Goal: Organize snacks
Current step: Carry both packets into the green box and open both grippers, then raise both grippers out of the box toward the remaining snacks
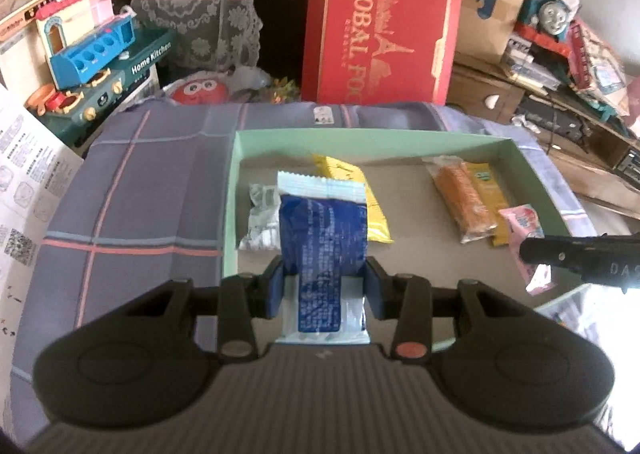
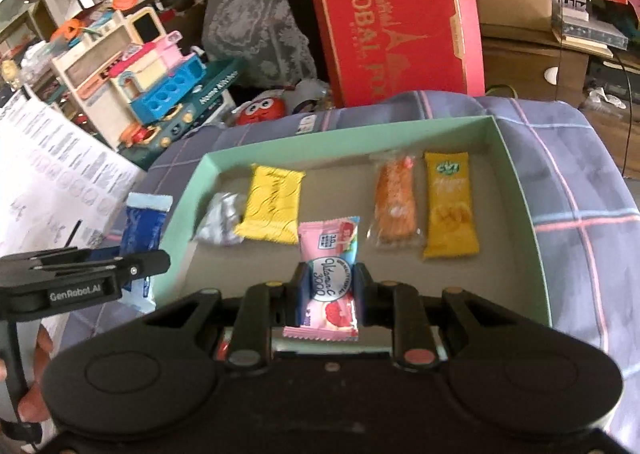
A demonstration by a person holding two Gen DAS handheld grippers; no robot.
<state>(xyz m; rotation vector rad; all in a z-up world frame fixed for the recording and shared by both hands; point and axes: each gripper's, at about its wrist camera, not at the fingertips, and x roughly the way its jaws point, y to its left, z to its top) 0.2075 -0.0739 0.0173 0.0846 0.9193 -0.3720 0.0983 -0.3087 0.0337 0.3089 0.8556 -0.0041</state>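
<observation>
My left gripper [image 1: 324, 286] is shut on a blue snack packet [image 1: 324, 238] with pale sealed ends, held above the near left part of a green-walled box [image 1: 400, 136]. My right gripper [image 2: 329, 286] is shut on a pink vitamin C packet [image 2: 329, 274], held over the near middle of the green-walled box [image 2: 516, 174]. On the box floor lie a silver packet [image 2: 222, 224], a yellow packet [image 2: 272, 206], a clear-wrapped orange bar [image 2: 396, 202] and a yellow-orange bar [image 2: 450, 206]. The blue snack packet [image 2: 144, 226] and left gripper [image 2: 140, 266] also show at the left of the right wrist view.
The box sits on a grey-purple checked cloth [image 1: 140, 190]. Behind it stand a red carton [image 1: 380, 22], a lace-covered object [image 1: 200, 2], a toy kitchen [image 1: 92, 54] and stacked boxes with a toy train [image 1: 548, 14]. Printed sheets [image 2: 60, 158] lie at the left.
</observation>
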